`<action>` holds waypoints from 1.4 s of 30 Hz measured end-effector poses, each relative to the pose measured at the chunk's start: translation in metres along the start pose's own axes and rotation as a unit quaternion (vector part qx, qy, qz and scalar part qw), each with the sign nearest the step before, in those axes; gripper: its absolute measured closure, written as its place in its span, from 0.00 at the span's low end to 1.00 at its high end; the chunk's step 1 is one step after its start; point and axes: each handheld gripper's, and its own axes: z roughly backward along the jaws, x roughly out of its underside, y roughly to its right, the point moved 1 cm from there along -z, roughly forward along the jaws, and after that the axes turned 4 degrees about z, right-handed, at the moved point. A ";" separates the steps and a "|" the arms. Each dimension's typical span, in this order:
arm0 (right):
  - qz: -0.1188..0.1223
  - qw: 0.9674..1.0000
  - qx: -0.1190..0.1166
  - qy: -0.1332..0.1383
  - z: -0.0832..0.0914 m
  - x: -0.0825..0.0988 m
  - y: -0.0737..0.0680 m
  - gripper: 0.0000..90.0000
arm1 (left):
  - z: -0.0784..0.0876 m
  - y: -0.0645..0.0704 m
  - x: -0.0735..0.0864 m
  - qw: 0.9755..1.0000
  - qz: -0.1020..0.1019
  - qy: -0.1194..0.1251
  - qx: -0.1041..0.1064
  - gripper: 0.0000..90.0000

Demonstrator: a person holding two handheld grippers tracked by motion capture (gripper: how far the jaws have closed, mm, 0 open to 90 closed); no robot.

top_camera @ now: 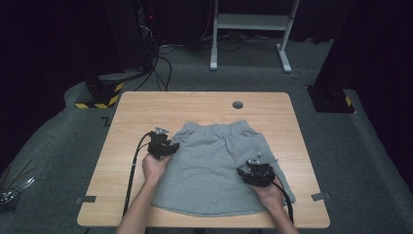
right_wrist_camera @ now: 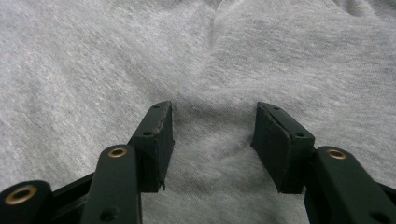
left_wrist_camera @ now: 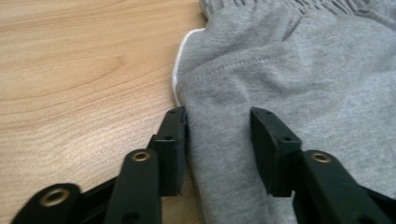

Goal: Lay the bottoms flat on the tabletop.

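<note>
Grey shorts [top_camera: 214, 165] lay flat on the wooden table [top_camera: 131, 112], hem toward its near edge. The left gripper [left_wrist_camera: 217, 140] straddled the garment's left side edge, jaws apart around a fold of cloth. The right gripper [right_wrist_camera: 212, 140] rested on the fabric, jaws spread wide.

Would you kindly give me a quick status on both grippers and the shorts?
Left gripper open, straddling the grey shorts' side edge. Right gripper open over the fabric, nothing pinched. Shorts flat on the table; nothing in the way.
</note>
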 end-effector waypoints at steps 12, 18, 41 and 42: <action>0.003 1.000 0.008 0.000 0.000 0.000 -0.001 0.52 | 0.008 0.017 -0.008 0.998 -0.055 -0.007 -0.009 0.92; 0.005 1.000 0.010 0.001 0.000 0.000 -0.001 0.51 | 0.034 0.039 -0.017 0.995 -0.086 0.047 0.024 0.92; 0.003 1.000 0.012 0.000 0.000 0.000 -0.002 0.51 | 0.028 0.094 -0.008 0.991 -0.117 0.007 0.068 0.58; 0.003 1.000 0.012 0.000 0.000 0.000 -0.001 0.51 | 0.023 0.092 -0.010 0.993 -0.097 0.002 0.072 0.57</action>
